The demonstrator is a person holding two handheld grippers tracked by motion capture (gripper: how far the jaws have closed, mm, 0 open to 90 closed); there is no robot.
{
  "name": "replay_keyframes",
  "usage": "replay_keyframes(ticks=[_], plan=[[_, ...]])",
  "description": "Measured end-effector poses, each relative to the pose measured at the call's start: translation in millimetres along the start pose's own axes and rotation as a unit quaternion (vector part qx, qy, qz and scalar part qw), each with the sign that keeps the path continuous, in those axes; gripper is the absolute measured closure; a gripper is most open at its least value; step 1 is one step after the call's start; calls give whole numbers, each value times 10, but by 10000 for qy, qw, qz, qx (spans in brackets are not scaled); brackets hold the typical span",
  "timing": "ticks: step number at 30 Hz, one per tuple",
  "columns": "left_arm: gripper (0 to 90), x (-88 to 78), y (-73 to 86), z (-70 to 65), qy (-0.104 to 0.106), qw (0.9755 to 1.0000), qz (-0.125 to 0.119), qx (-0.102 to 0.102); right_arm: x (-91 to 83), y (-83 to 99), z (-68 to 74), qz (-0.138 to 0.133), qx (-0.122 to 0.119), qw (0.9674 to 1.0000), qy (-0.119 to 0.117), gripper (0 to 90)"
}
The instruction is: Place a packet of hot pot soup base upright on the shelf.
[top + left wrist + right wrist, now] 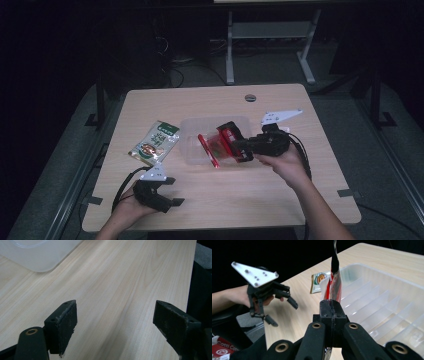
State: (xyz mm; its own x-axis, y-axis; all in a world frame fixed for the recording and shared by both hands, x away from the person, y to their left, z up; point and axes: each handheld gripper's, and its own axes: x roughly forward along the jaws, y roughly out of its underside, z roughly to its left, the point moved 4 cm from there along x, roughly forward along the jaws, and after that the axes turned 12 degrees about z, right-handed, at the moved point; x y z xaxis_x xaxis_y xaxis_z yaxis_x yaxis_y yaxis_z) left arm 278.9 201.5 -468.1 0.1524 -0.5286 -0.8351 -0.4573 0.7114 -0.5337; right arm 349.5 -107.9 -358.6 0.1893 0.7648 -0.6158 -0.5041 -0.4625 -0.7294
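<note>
My right gripper [236, 146] is shut on the edge of a red-and-clear snack packet [216, 146], holding it over a clear plastic tray [192, 127] in the middle of the table. In the right gripper view the packet [334, 282] rises edge-on from the closed jaws of the right gripper [333, 305], above the tray's ribbed floor [387, 300]. A green packet [155, 141] lies flat on the table left of the tray. My left gripper [172, 192] rests near the front left edge, open and holding nothing. Bare wood lies between the pads of the left gripper [115, 312].
The wooden table [280, 190] has free room to the right and in front of the tray. A corner of the tray [37, 257] lies ahead of the left gripper. A round cable hole [250, 97] sits near the far edge. Dark floor and a desk frame [270, 45] lie beyond.
</note>
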Motion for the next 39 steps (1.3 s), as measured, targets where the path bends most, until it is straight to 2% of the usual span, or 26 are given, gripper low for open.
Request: replay_keyframes(ticks=[11,20,32,39], plan=[[193,7,3,1,-23,10000,50,51,112,-283,-68,8,-12,9998,213,898],[194,6,4,2,-17,10000,83,48,258,-453,-120,31,30,9996,277,898],[193,9,5,4,-7,9999,96,51,469,-611,-135,-7,153,9994,303,898],[193,7,6,6,-2,10000,80,52,600,-624,-145,59,228,9991,350,897]])
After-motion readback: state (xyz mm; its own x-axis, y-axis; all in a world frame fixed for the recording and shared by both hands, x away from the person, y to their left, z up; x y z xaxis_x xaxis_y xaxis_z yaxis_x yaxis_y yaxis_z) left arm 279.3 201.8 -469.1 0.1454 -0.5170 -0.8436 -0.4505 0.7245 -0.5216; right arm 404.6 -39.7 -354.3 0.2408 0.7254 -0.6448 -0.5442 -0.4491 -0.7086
